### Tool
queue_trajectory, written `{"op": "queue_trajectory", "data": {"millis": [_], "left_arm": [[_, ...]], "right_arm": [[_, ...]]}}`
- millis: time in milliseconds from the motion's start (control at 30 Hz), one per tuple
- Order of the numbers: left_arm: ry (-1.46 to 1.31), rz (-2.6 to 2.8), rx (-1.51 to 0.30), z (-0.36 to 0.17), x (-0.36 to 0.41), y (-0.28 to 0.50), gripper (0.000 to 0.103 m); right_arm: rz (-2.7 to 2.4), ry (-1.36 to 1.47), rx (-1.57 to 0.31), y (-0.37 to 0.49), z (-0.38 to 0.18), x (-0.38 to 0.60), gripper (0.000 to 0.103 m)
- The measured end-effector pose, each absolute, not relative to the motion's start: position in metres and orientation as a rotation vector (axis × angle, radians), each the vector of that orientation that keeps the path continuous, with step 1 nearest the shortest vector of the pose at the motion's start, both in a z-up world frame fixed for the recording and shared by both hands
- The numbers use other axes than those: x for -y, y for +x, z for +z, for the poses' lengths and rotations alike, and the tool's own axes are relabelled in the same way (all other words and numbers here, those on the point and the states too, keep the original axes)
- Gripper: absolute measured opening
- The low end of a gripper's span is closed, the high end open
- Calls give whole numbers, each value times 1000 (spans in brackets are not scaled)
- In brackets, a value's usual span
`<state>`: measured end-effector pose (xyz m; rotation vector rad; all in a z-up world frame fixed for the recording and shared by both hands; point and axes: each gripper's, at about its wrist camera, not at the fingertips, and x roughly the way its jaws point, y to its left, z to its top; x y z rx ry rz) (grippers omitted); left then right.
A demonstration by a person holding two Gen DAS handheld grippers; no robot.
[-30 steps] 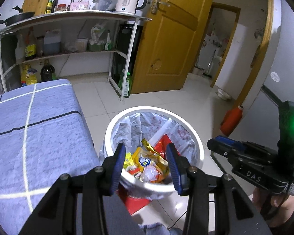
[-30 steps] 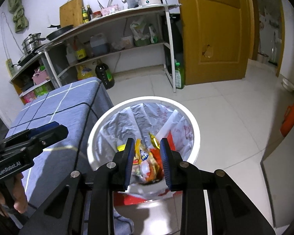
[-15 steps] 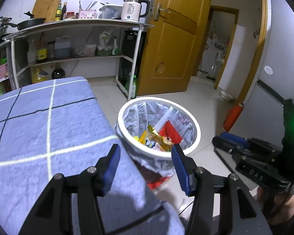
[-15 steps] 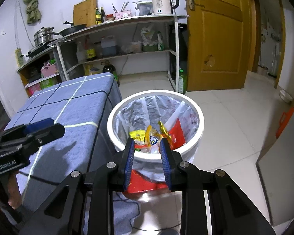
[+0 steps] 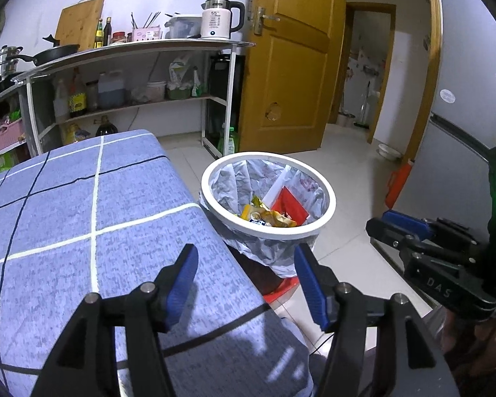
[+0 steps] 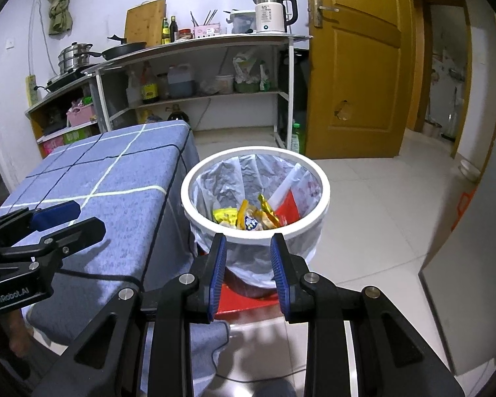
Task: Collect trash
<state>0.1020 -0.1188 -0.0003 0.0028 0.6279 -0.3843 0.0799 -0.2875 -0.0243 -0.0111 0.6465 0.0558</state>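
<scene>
A white-rimmed trash bin (image 5: pixel 327 213) lined with a grey bag stands on the floor beside the table; it also shows in the right wrist view (image 6: pixel 320 211). Yellow and red snack wrappers (image 5: pixel 269 216) lie inside it, seen too in the right wrist view (image 6: pixel 251 218). My left gripper (image 5: pixel 244 274) is open and empty, above the table's near right corner, short of the bin. My right gripper (image 6: pixel 248 268) is open with a narrower gap, empty, in front of the bin's near side. Each gripper shows in the other's view: the right one (image 5: pixel 413 231), the left one (image 6: pixel 49 218).
The table with a blue checked cloth (image 5: pixel 82 218) fills the left. A metal shelf rack (image 5: pixel 142 76) with bottles, a pan and a kettle stands behind. A wooden door (image 5: pixel 294 66) is behind the bin. A grey fridge (image 5: pixel 463 152) stands at the right, a red bottle (image 5: pixel 398 183) beside it.
Both grippers have pulled back and up from over the bin. The left gripper has opened wider and now hangs over the table corner. The wrappers stay in the bin.
</scene>
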Motion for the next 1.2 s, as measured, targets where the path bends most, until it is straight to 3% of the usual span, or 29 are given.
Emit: {"op": "queue_trajectory", "data": {"millis": [1200], "left_arm": [[7, -361, -625, -4, 119, 101, 63]], "right_arm": [[76, -20, -649, 86, -25, 285, 29]]}}
